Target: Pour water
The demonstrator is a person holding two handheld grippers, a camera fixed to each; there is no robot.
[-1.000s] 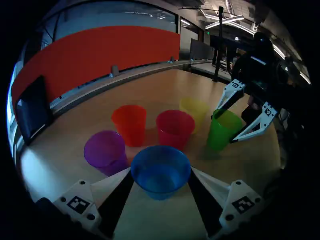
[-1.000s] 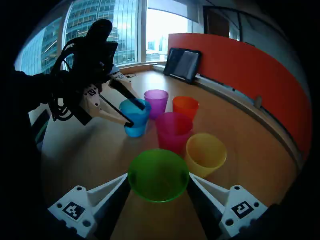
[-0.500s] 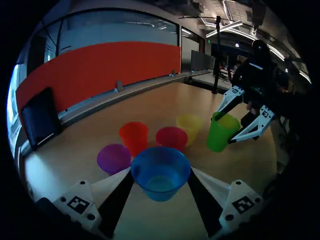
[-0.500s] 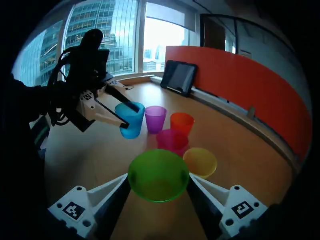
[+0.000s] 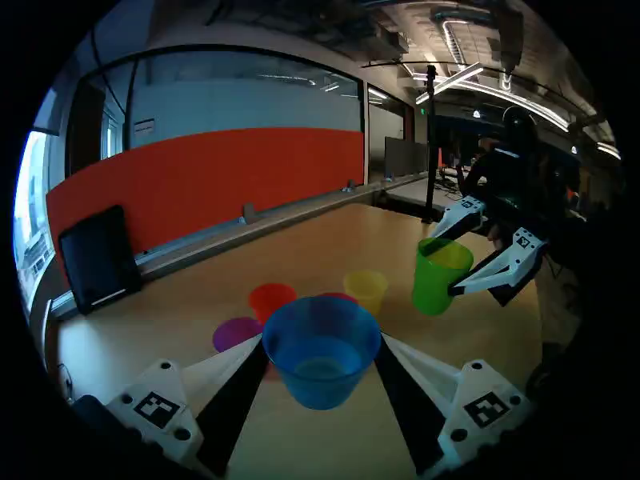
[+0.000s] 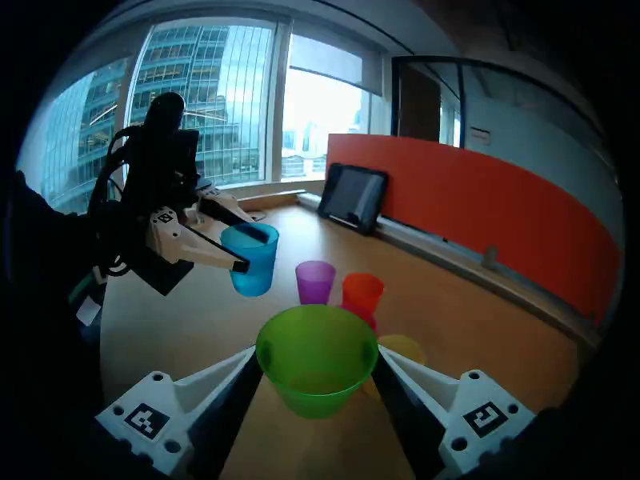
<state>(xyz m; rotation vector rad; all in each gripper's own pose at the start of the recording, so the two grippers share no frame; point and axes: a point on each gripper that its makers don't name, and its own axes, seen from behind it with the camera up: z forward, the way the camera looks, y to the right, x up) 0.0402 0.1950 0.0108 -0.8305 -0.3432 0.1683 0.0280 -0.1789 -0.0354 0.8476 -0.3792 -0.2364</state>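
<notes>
My left gripper [image 5: 320, 364] is shut on a blue cup [image 5: 322, 358] with a little water in its bottom, held upright well above the table. In the right gripper view that blue cup [image 6: 250, 258] hangs at the left between the other gripper's fingers. My right gripper [image 6: 318, 372] is shut on a green cup [image 6: 318, 368], also lifted and upright. From the left gripper view the green cup [image 5: 438, 274] floats at the right in the far gripper [image 5: 472, 256].
Purple [image 5: 236, 333], orange [image 5: 272, 300], red [image 5: 340, 298] and yellow [image 5: 366, 288] cups stand grouped on the wooden table [image 5: 320, 248]. A dark tablet [image 5: 98, 258] leans by the orange wall panel. A person's dark sleeve [image 6: 48, 240] holds the far gripper.
Both grippers have risen with their cups, blue and green. The cups left on the table look smaller and lower in both views.
</notes>
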